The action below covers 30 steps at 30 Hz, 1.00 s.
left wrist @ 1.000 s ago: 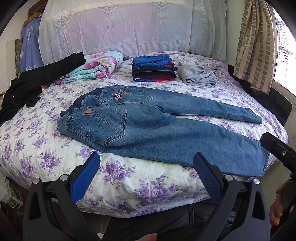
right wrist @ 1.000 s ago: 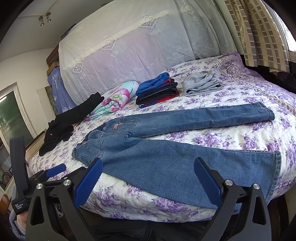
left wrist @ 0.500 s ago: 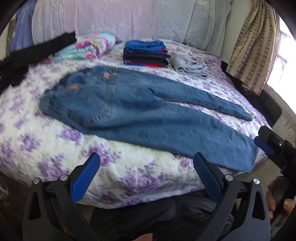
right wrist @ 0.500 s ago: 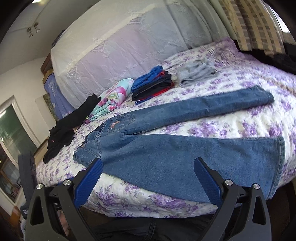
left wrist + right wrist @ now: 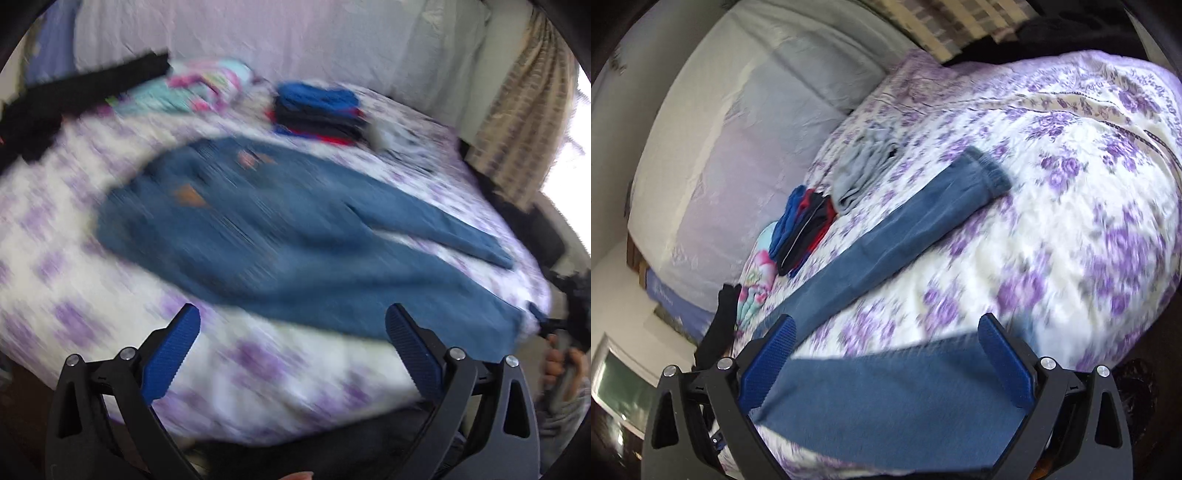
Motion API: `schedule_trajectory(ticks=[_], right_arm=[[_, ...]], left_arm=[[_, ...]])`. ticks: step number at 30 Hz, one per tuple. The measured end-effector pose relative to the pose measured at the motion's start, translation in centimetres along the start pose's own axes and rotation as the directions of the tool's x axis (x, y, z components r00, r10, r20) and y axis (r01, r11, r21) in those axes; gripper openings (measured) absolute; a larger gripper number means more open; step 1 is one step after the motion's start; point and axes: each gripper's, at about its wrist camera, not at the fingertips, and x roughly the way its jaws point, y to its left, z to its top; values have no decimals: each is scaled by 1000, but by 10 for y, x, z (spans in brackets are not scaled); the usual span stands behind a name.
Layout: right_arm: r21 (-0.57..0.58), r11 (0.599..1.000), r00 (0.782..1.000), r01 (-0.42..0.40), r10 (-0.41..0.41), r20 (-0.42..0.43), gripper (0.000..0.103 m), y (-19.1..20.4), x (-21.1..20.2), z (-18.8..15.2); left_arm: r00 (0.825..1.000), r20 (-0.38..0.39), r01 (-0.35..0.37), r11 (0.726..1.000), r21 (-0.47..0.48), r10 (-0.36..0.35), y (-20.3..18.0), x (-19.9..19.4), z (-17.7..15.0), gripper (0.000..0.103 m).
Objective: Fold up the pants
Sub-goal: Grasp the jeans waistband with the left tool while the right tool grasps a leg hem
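Observation:
Blue jeans [image 5: 295, 236] lie spread flat on the bed, waist to the left and both legs running right. My left gripper [image 5: 291, 332] hangs open over the bed's near edge, just short of the near leg, with nothing between its fingers. In the right wrist view my right gripper [image 5: 886, 354] is open and tilted, its fingers straddling the near leg's hem end [image 5: 894, 402]. The far leg [image 5: 905, 236] runs diagonally away to its cuff. The left wrist view is blurred by motion; my right gripper's tip [image 5: 565, 314] shows at its right edge.
A floral purple bedspread [image 5: 1071, 229] covers the bed. At the back lie a stack of folded clothes [image 5: 321, 110], a grey garment [image 5: 860, 177], a colourful folded blanket [image 5: 199, 88] and black clothing [image 5: 55, 107]. A checked curtain [image 5: 524, 125] hangs at right. A person's hand [image 5: 561, 365] holds the right gripper.
Both grippers have moved in toward the jeans. The right gripper has swung down and tilted over the near leg's hem end. The left view has shifted right and blurred.

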Motion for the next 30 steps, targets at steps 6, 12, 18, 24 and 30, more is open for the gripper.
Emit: schedule_trajectory(ticks=[6,12,18,24,30], right_arm=[[149,989,1000,7,-10,16,99,-39,25,76],[173,984,999,46,-47,2,99,-63,60,129],[141,989,998,51,-45,-49,99,-66,97,146],[13,997,988,71,-69,-135,100,-51,127,155],[-40,996,979,82,-88,-183,100,-41,147,158]], left_arm=[[994,74,-71,996,-60,75,76,8,105,98],[999,7,-41,994,-103,42,124,60,164,98],[995,-93,-29,999,-46,25,130,126,189,98],[980,-201,-4,1000,-24,-1,144,182,212,98],[918,-340,155,974,-163,-202,155,230,212,98]])
